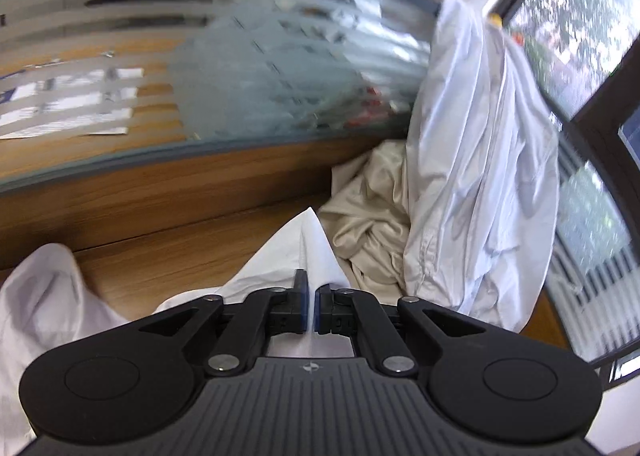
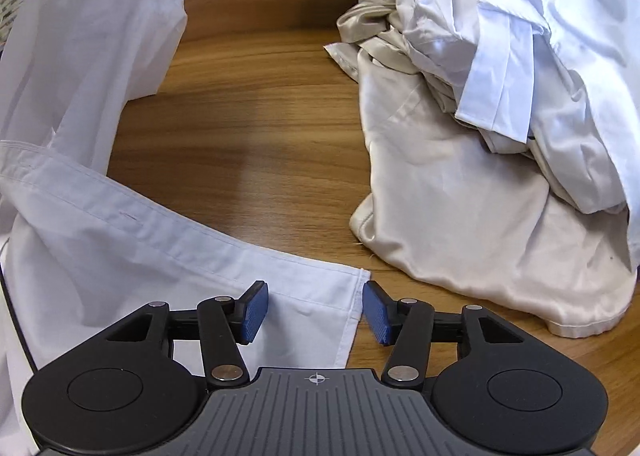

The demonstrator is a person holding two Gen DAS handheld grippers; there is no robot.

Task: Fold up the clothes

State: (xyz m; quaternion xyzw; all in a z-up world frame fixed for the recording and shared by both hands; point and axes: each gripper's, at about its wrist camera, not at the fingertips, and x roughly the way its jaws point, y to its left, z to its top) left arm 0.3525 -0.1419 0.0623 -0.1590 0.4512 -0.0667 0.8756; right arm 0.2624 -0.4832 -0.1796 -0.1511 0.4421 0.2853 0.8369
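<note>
My left gripper (image 1: 312,302) is shut on a fold of the white shirt (image 1: 308,248), whose cloth rises in a point just past the blue pads. More of the shirt sags at the lower left. In the right wrist view the same white shirt (image 2: 80,216) drapes from the upper left down onto the wooden table (image 2: 260,116). Its hemmed corner lies flat under my right gripper (image 2: 316,312). That gripper is open, its blue pads (image 2: 254,312) standing either side of the corner without pressing on it.
A heap of clothes sits to the right: a cream garment (image 2: 460,216) under crumpled white shirts (image 2: 520,36). In the left wrist view the cream cloth (image 1: 368,208) and a tall white bundle (image 1: 472,176) stand by a frosted glass partition (image 1: 200,56) and a window (image 1: 580,36).
</note>
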